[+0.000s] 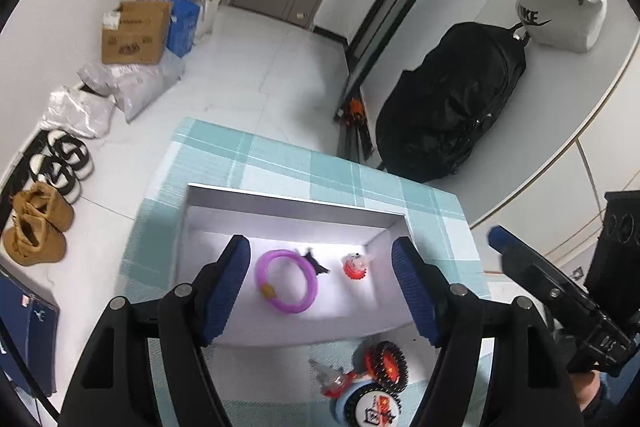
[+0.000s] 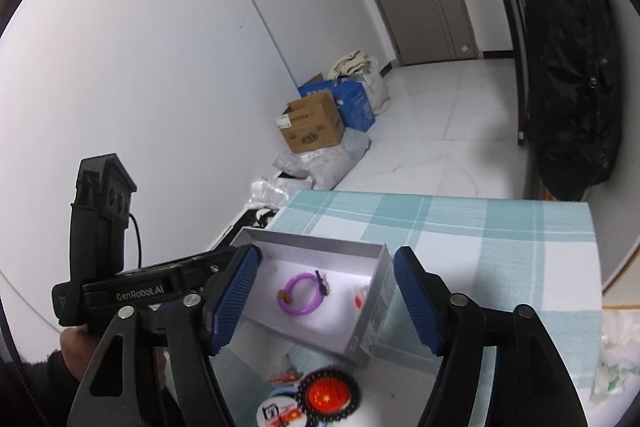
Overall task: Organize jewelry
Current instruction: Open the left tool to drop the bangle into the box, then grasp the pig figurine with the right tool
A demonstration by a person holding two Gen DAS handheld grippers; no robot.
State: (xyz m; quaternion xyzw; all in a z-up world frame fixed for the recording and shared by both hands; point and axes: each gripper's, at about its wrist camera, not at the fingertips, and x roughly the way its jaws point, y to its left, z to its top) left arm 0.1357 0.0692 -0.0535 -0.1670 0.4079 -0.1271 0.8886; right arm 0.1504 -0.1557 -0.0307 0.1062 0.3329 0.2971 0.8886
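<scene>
Item, my left hand-held gripper [image 1: 322, 291]: jaws spread wide, nothing between the pads, poised over the open grey box [image 1: 280, 205]. No earlier view to compare.

Item, purple bracelet [image 1: 286, 281]: flat on the box floor, between my left fingers as the left wrist view frames it, touching neither. An amber bead sits on its near-left arc.

Item, small black piece [image 1: 314, 263]: lies against the bracelet's far-right edge; I cannot tell what kind of piece it is.

Item, red trinket [image 1: 354, 267]: on the box floor to the right of the bracelet, apart from it, near the right wall.

Item, my right hand-held gripper [image 2: 326, 297]: jaws likewise wide apart and empty, aimed at the same box from its near-right corner. The left tool's black body crosses the left of that view, and a hand [image 2: 74, 343] grips it from below.

Item, badges [image 1: 372, 387]: a cluster of round red, black and white pieces on the cloth just in front of the box, outside it, between the gripper bases.

Item, table [image 1: 280, 155]: covered with a teal and white checked cloth; the box stands near its left edge.

Item, room: white tiled floor, cardboard carton [image 1: 134, 33], blue carton, plastic parcels, shoes along the wall, black bag [image 1: 448, 107], closed door.
</scene>
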